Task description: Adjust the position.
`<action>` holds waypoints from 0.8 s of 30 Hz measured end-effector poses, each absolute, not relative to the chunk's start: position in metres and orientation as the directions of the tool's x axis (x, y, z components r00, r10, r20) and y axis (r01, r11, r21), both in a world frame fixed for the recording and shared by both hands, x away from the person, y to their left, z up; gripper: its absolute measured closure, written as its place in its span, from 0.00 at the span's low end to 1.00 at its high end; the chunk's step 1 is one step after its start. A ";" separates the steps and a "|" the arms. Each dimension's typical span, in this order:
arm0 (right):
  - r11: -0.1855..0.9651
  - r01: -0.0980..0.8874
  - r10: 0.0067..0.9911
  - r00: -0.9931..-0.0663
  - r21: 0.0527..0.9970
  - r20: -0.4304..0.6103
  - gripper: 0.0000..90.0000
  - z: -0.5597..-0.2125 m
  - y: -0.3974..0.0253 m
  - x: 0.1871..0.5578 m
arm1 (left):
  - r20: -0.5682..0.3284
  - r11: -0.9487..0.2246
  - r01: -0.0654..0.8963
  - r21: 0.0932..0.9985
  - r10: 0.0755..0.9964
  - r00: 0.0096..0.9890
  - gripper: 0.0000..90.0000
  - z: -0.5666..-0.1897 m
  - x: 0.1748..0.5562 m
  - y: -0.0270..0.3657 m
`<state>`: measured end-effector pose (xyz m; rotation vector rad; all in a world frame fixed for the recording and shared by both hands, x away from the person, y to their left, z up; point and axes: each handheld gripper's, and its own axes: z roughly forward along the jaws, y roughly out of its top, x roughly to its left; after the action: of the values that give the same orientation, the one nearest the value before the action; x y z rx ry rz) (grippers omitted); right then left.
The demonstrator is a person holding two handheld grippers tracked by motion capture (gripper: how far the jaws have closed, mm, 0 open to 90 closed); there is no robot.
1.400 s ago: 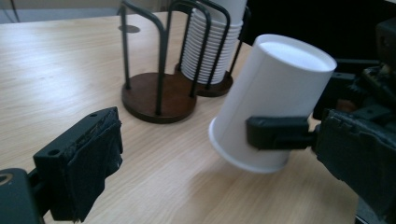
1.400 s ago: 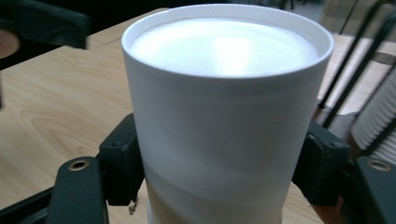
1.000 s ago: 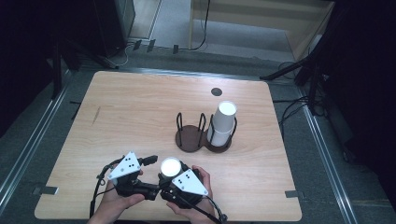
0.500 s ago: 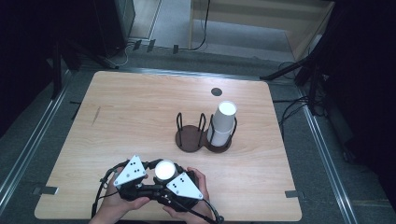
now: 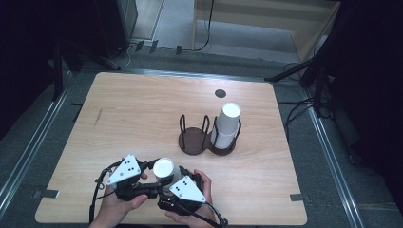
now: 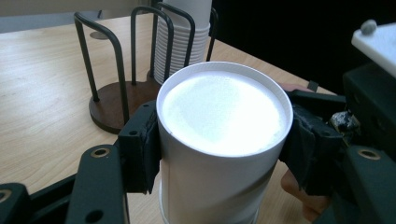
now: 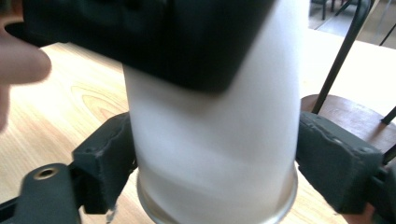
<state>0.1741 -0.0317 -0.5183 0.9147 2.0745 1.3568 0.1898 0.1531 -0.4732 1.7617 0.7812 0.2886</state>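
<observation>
An upside-down white paper cup (image 5: pixel 164 167) is held above the table's near edge between both grippers. In the left gripper view, my left gripper (image 6: pixel 219 140) is shut on the cup (image 6: pixel 224 126) just under its flat base, with a pad on each side. In the right gripper view, my right gripper (image 7: pixel 215 163) is shut on the cup (image 7: pixel 215 140) lower down, near a rim that shows at the bottom. The left gripper's black jaw hides the upper part there. Whether this is one cup or two nested ones I cannot tell.
A dark wooden cup holder (image 5: pixel 192 140) with wire hoops stands mid-table, its left bay bare. Its right bay holds a tall stack of white cups (image 5: pixel 227 124). A small dark disc (image 5: pixel 219 93) lies near the far edge. Hands grip both tools at the near edge.
The two grippers and the cup between them have shifted slightly left near the front edge. The hold on the cup looks the same.
</observation>
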 end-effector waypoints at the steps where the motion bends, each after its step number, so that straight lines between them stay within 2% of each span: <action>1: 0.280 0.252 0.756 -0.652 0.926 -0.051 0.20 -0.519 -0.031 0.173 | -0.198 -0.143 0.363 0.921 0.631 0.750 0.40 -0.473 0.190 0.154; 9: 0.353 0.154 0.732 -0.660 0.923 -0.170 0.31 -0.522 -0.026 0.167 | -0.242 -0.184 0.433 0.882 0.611 0.754 0.35 -0.470 0.196 0.159; 11: 0.379 0.134 0.727 -0.655 0.916 -0.205 0.32 -0.523 -0.025 0.165 | -0.254 -0.196 0.454 0.869 0.610 0.750 0.34 -0.470 0.198 0.160; 14: 0.434 0.084 0.710 -0.645 0.897 -0.283 0.32 -0.526 -0.025 0.164 | -0.248 -0.242 0.476 0.846 0.612 0.751 0.26 -0.469 0.199 0.159; 16: 0.462 0.062 0.704 -0.633 0.885 -0.323 0.32 -0.527 -0.025 0.164 | -0.246 -0.264 0.492 0.830 0.618 0.747 0.24 -0.469 0.200 0.158; 24: 0.592 -0.055 0.634 -0.584 0.804 -0.507 0.32 -0.531 -0.025 0.163 | -0.252 -0.297 0.517 0.803 0.617 0.746 0.27 -0.470 0.201 0.155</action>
<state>0.1629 -0.0247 -0.5309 0.4607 1.9781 1.0352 0.2012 0.1545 -0.4702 1.9638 0.8622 0.1278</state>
